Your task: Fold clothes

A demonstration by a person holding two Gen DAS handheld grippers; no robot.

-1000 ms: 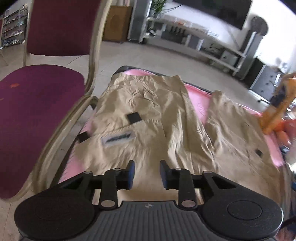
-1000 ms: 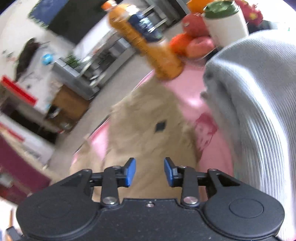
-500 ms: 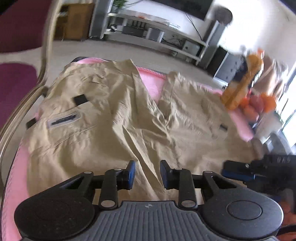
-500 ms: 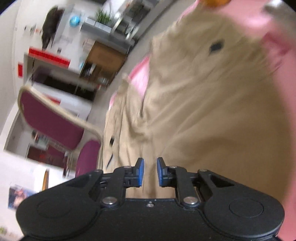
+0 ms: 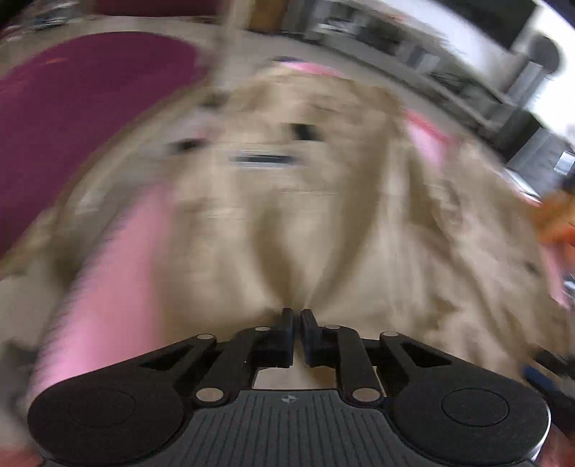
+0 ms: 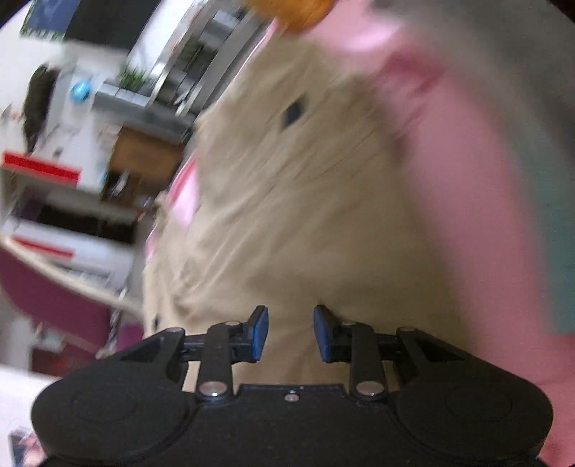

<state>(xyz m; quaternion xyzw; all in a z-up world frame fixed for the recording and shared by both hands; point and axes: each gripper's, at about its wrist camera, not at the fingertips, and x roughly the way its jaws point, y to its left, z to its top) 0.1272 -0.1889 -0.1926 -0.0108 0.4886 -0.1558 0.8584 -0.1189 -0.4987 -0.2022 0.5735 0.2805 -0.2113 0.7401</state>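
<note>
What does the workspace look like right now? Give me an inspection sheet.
Surface: pink cloth covers the table.
Job's things: beige trousers spread flat, wrinkled.
Clutter: orange bottle at the far edge; grey garment at the right.
Grippers: left gripper has just been closing, pinching a trouser fold; right gripper has just been opening, trousers between the fingers, not pressed.
Cables: nothing seen.
Surroundings: purple chair, shelves; both views blurred.

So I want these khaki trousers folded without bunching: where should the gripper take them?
Take the trousers by the near hem edge, coming from above and the near side. They lie spread flat on the pink cover, so only an edge gives a pinchable lip; mid-cloth would just bunch.
</note>
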